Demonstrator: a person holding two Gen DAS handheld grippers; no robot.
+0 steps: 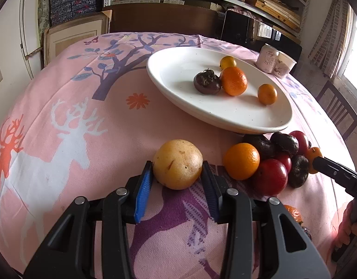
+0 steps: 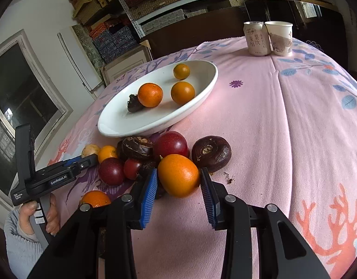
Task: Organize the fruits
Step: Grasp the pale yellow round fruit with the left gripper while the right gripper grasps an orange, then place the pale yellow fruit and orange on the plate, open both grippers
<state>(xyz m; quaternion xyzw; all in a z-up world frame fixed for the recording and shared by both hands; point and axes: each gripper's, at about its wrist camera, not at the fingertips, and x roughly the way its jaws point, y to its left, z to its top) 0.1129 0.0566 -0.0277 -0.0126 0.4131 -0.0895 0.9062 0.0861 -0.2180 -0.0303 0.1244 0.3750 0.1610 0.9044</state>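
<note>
A white oval plate (image 1: 183, 69) (image 2: 122, 121) on the pink tablecloth holds three small oranges and one dark brown fruit (image 1: 206, 83). My left gripper (image 1: 177, 165) is shut on a yellow-tan round fruit (image 1: 177, 164) that rests on the cloth. My right gripper (image 2: 178, 174) has its jaws around an orange fruit (image 2: 178, 175) at the front of a pile of red, dark brown and orange fruits (image 2: 136, 160) below the plate; the pads touch its sides.
A drink can (image 2: 256, 38) and a paper cup (image 2: 280, 37) stand at the table's far edge. One loose orange (image 2: 96, 198) lies near my right gripper. A wooden chair (image 1: 336, 109) stands at the right. Shelves with boxes fill the back wall.
</note>
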